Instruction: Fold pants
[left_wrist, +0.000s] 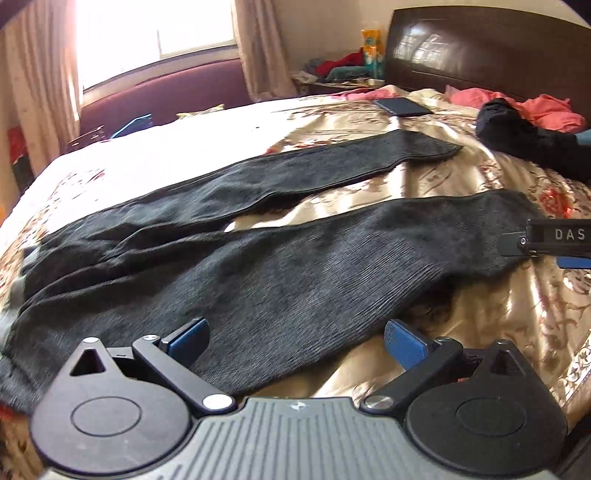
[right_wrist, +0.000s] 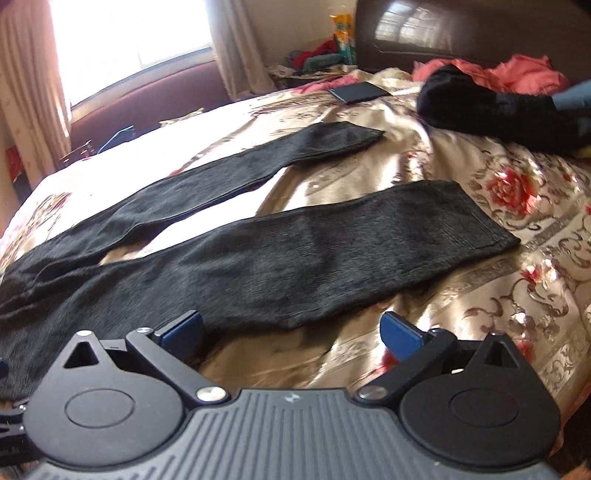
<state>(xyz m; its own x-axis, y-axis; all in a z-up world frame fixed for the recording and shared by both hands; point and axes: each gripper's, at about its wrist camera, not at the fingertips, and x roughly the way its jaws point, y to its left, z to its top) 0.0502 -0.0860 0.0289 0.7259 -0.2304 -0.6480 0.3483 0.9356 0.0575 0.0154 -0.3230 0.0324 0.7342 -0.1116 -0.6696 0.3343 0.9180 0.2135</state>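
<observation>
Bedroom. Bed (left_wrist: 424, 184) ahead of the claw, covered in a shiny gold bedspread with red rose pattern. Dark wooden headboard (left_wrist: 480, 48) far ahead to the right, glossy, catching reflections. Bright window (left_wrist: 155, 33) far ahead to the left, overexposed; beige curtains (left_wrist: 40, 85) at both sides. Maroon padded ledge (left_wrist: 166, 88) beneath the window. Cluttered nightstand (left_wrist: 332, 79) between curtain and headboard. Strong daylight washes the bedspread's left part.

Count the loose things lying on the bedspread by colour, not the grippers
Black: 2, the pants and a bundled garment
Pink: 1, a crumpled cloth
Dark blue: 1, a flat book-like item
Total: 4
</observation>
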